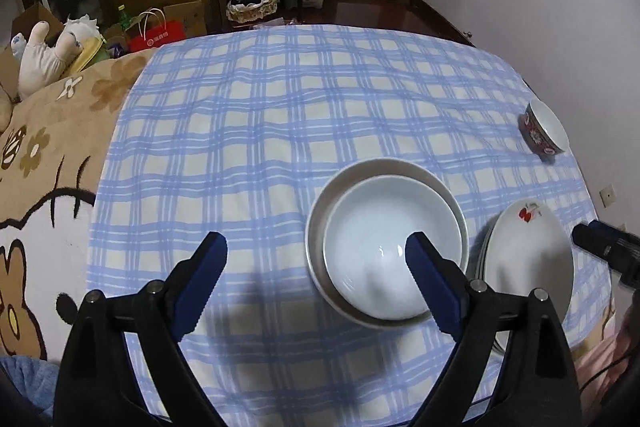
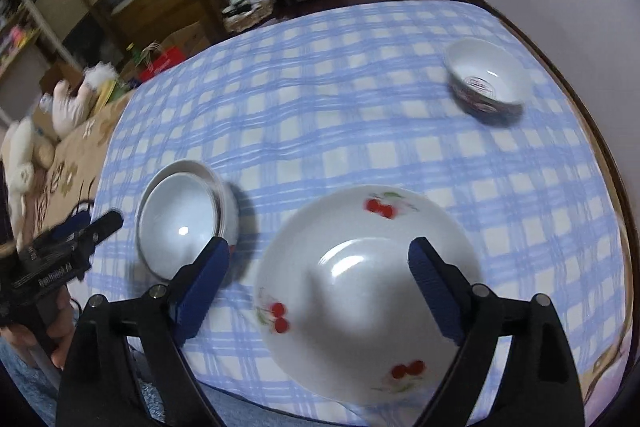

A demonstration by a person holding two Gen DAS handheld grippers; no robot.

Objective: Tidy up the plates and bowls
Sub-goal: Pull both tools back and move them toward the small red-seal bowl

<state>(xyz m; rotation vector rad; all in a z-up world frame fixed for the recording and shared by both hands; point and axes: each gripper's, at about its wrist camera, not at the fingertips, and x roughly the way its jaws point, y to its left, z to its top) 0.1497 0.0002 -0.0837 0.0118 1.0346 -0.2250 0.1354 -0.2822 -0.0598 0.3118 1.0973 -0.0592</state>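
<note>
Spread wide and empty, the left gripper and right gripper are seen above nested white ceramic bowls and, at three o'clock, stacked cherry-printed white plates, whose overhanging table-edge stack could be tipped.

Two black handheld grippers with blue finger pads.

Left gripper and right gripper alike: black plastic arms, silver pivot screws, toothed blue pads. White lettering along the left one's body, seen from the right wrist. Blue trousers below.
</note>
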